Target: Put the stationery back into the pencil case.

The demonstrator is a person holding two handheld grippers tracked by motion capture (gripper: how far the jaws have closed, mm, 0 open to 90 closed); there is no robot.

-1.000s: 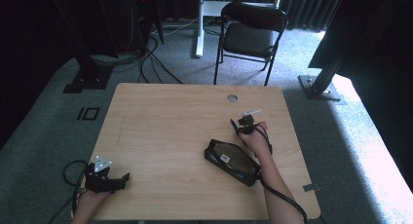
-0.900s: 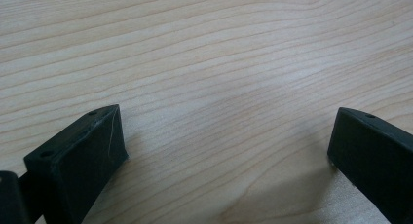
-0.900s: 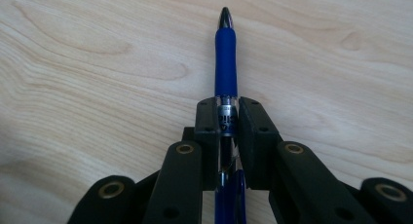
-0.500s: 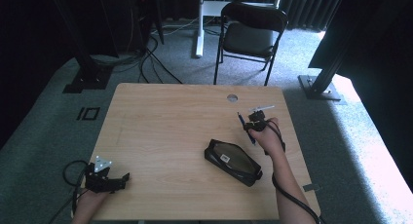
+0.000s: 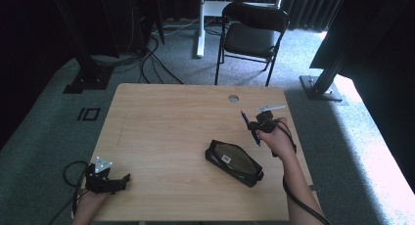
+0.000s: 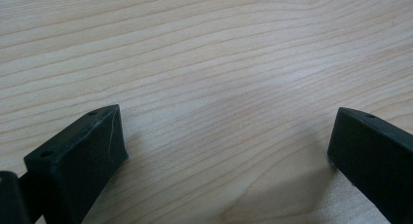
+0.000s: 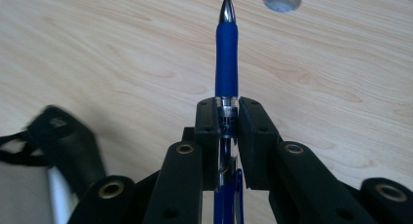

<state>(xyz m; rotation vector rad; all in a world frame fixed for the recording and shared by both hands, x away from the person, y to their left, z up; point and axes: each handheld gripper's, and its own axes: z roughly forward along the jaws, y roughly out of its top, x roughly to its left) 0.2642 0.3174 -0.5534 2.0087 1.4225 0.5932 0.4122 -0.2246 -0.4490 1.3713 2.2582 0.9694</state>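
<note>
A recording studio or lab: black curtains (image 5: 313, 5) hanging behind, floor cables (image 5: 151, 58) trailing over grey carpet (image 5: 44, 112).

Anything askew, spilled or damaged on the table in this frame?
Nothing stands out. The black zip pencil case lies flat on the wooden table; the right gripper holds a blue ballpoint pen squarely between its jaws; the left gripper is open over bare wood.

Before you stands a light wooden table (image 5: 161, 137) with a round cable hole (image 5: 233, 98) near its far edge, on grey carpet (image 5: 44, 137). Beyond it you see a black folding chair (image 5: 252, 36), floor cables (image 5: 151, 63), dark curtains (image 5: 303, 5), and sunlight (image 5: 381, 137) at right.
</note>
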